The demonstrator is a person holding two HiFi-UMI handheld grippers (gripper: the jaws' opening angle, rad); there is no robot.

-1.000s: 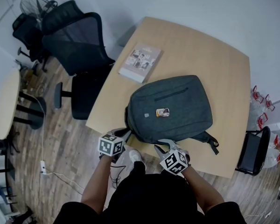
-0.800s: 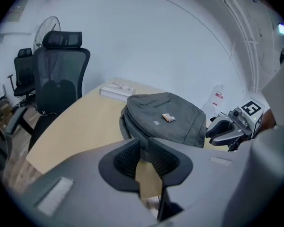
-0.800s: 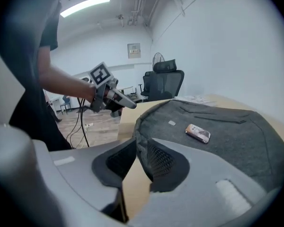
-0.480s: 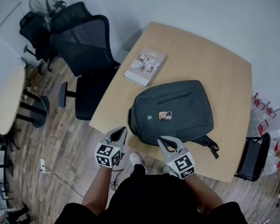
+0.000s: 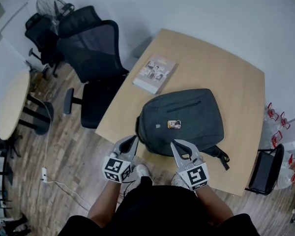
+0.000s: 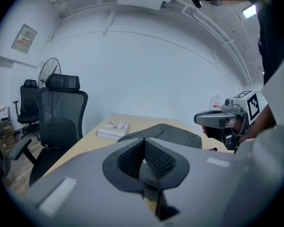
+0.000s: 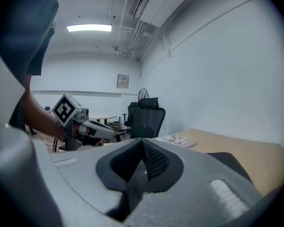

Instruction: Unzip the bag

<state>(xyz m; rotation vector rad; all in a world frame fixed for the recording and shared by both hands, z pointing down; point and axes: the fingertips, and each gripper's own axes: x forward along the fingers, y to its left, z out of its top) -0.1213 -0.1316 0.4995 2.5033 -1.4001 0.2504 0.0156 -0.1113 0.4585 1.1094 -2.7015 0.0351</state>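
Pale wood is covering the floor (image 5: 64,151) around a light wooden bench (image 5: 226,68), with a black office chair (image 5: 91,53) standing at its far left corner and a fan (image 5: 51,5) standing behind that. On the bench a grey bag (image 5: 187,117) is lying flat near the person's edge, its front facing up and a small badge (image 5: 173,124) showing on it. The pocket zip (image 5: 179,104) across its front is sitting closed, so nothing inside the bag is showing. A dark strap (image 5: 219,156) is trailing from its near right corner. A book (image 5: 155,73) is lying well apart from the bag, toward the bench's far left side.

The left hand-held gripper (image 5: 132,140) is pointing at the bag's near left corner with its jaws pressed together and nothing between them. The right hand-held gripper (image 5: 176,144) is pointing over the bag's near edge, likewise closed on nothing.

A second ago both were sitting lower, right at the bag's near edge, with their jaws partly apart. Now they are riding higher with their tips tilted up nearer to level, and the jaws are fully together. The bag and the book are lying where they were
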